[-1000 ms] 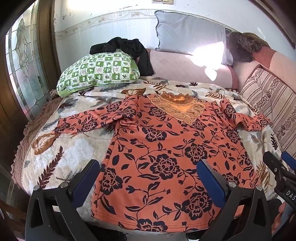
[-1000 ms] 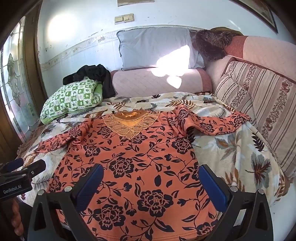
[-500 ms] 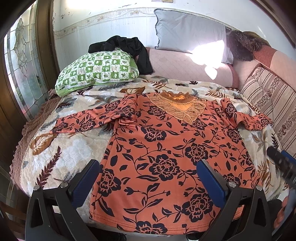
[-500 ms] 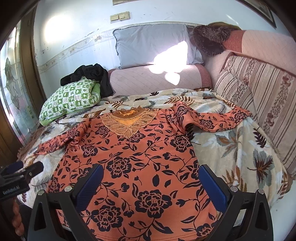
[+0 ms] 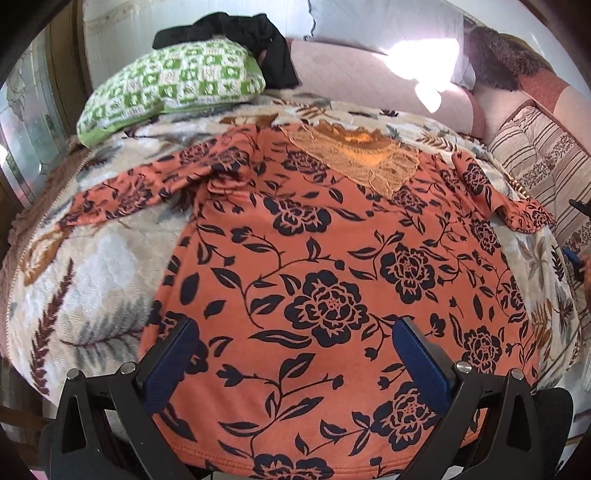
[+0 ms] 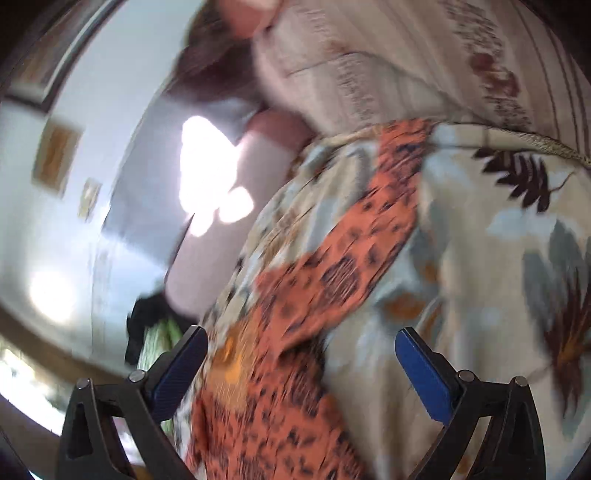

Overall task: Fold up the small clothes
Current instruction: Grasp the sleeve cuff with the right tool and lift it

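Note:
An orange top with dark blue flowers [image 5: 332, 280] lies spread flat on the bed, lace collar [image 5: 365, 155] at the far end, hem near me. Its left sleeve [image 5: 147, 188] stretches out to the left. Its right sleeve [image 5: 517, 210] lies rumpled at the right. My left gripper [image 5: 295, 354] is open and empty above the hem. My right gripper [image 6: 299, 365] is open and empty, tilted, above the right sleeve [image 6: 354, 258]; that view is blurred. Part of the right gripper shows at the left wrist view's right edge [image 5: 576, 258].
A leaf-patterned blanket [image 5: 92, 288] covers the bed. A green checked pillow [image 5: 177, 81] with a black garment [image 5: 258, 40] lies at the back left. A pink bolster [image 5: 369, 81] and grey pillow [image 5: 388, 22] stand at the head. Striped cushions [image 5: 546, 162] line the right side.
My right gripper has swung right and rolled over toward the right sleeve, its view now blurred. My left gripper has moved forward and lower over the hem.

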The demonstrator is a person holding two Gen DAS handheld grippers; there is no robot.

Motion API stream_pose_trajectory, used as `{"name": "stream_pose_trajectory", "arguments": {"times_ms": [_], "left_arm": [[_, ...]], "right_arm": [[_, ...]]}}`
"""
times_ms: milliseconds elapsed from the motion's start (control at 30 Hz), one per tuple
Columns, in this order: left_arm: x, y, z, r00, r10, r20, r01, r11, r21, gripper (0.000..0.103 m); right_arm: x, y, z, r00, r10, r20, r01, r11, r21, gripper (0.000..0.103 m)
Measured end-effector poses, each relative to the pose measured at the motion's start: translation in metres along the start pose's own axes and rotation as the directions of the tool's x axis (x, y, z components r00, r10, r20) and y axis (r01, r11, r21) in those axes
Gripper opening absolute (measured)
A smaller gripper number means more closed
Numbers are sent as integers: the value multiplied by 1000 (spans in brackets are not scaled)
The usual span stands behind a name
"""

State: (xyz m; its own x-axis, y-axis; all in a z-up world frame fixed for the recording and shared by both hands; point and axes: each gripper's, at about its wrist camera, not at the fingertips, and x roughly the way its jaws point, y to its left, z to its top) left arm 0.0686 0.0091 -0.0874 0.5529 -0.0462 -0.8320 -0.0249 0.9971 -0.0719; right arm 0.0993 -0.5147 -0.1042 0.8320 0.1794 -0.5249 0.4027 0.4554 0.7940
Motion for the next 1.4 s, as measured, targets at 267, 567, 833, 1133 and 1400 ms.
{"name": "stream_pose_trajectory", "arguments": {"times_ms": [267, 567, 833, 1133, 1400], "left_arm": [[28, 3, 11, 999, -33, 1, 33, 999, -20, 103], [38, 27, 12, 998, -65, 12, 66, 995, -72, 103], [17, 76, 2, 990, -84, 114, 105, 976, -192, 103], [-12, 126, -12, 963, -139, 231, 201, 941, -271, 103], [-19, 144, -16, 935, -160, 318, 259, 918, -300, 103]], "right_arm": [[66, -34, 111, 994, -87, 70, 83, 995, 55, 74], [92, -5, 135, 966, -223, 131, 241, 960, -143, 6], [47, 223, 33, 991, 83, 108, -4, 810, -586, 6], [96, 341, -197, 945, 248, -214, -327, 695, -640, 6], [210, 263, -312, 896, -32, -443, -267, 760, -593, 87]]}}
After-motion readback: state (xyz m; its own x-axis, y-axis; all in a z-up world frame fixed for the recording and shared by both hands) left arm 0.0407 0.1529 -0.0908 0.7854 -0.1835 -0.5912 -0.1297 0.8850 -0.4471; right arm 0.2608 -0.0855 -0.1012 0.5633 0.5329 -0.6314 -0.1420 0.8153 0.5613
